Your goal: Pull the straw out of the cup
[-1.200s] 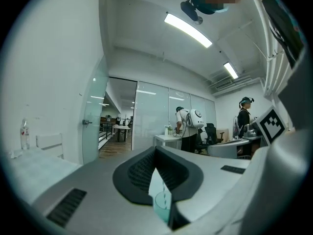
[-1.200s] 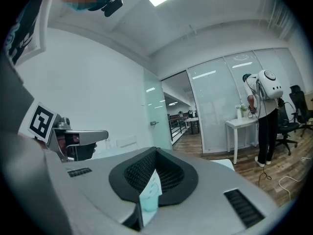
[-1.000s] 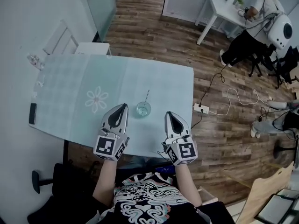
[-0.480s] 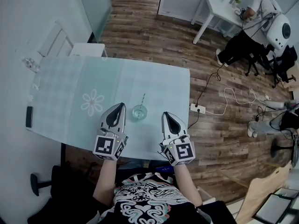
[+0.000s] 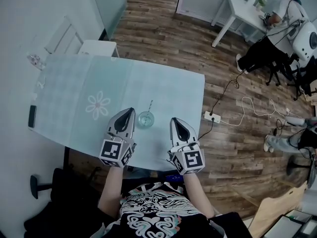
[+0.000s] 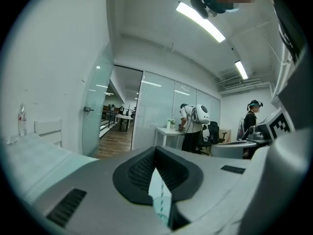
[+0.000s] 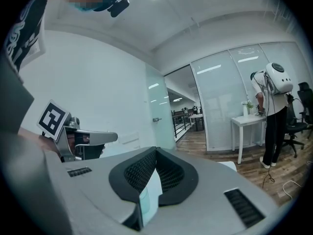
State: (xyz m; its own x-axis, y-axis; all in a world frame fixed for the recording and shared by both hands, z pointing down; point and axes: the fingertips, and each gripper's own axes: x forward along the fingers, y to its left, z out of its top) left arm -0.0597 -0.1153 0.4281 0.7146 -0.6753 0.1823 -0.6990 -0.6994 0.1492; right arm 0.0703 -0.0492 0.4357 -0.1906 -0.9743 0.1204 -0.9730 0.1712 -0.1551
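**Straw in cup, both claws closed**

Over wood flooring, a pale green table [image 5: 163, 88] with a flower print [image 5: 98, 105]. Near its front edge, a clear cup [image 5: 146, 119]; holds a striped straw [image 5: 150, 107] tipped toward 12 o'clock. At the cup's 9 o'clock, just beside it, the left gripper [image 5: 131, 110]: jaws together, nothing between. At 4 o'clock, a little apart, the right gripper [image 5: 174, 119]: jaws likewise together, empty. Far off at 9 o'clock, a dark phone [image 5: 32, 116] by the table edge.
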